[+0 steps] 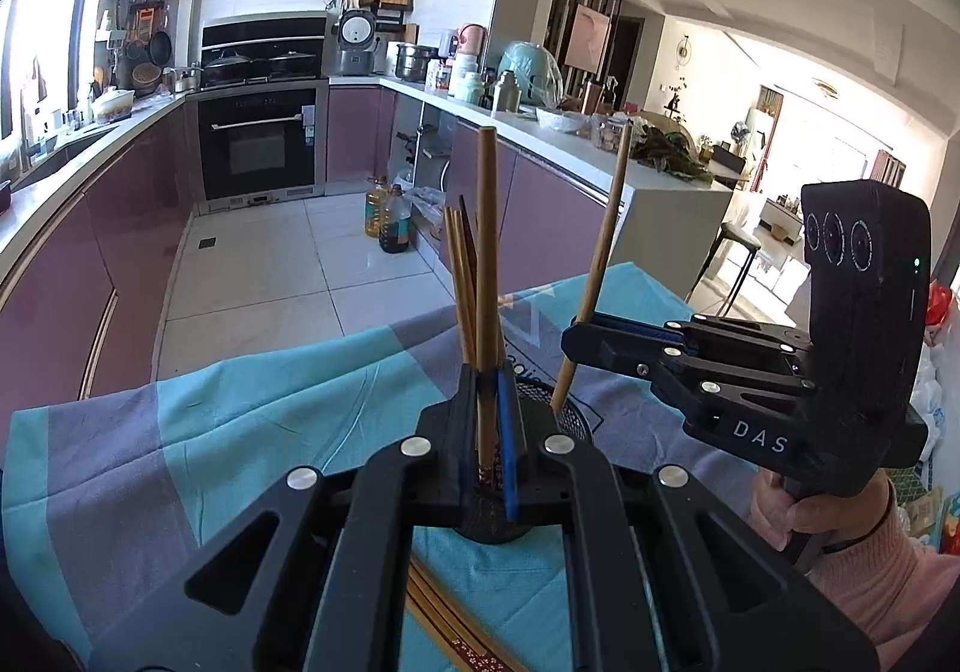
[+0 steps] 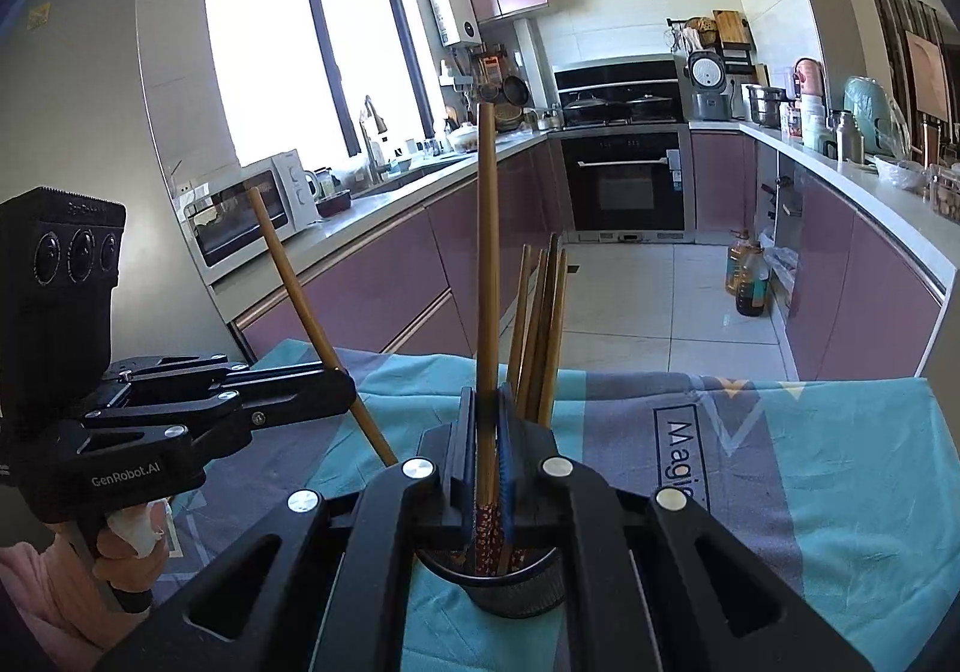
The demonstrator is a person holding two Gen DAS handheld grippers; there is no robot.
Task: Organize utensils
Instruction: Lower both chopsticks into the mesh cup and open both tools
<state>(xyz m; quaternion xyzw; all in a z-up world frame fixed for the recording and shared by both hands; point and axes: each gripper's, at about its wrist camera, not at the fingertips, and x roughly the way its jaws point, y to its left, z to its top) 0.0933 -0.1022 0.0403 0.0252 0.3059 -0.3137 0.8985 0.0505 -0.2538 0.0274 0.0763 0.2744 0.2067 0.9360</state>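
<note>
Standing upright between closed jaws, one chopstick [image 1: 487, 276] is clamped by the left gripper [image 1: 487, 402] above a black mesh holder [image 1: 561, 414] on the blue-and-grey cloth [image 1: 240, 408]. A second chopstick [image 2: 489, 282] is pinched in the same way by the right gripper [image 2: 487, 432], directly over the holder's rim. More chopsticks [image 2: 543, 324] are seen leaning inside the holder, just behind the held one. Further chopsticks [image 1: 444, 618] appear to lie flat on the cloth beneath the left gripper, though they are largely hidden. Each gripper is held at its handle by a hand [image 1: 804, 510] in a pink sleeve [image 1: 882, 576].
</note>
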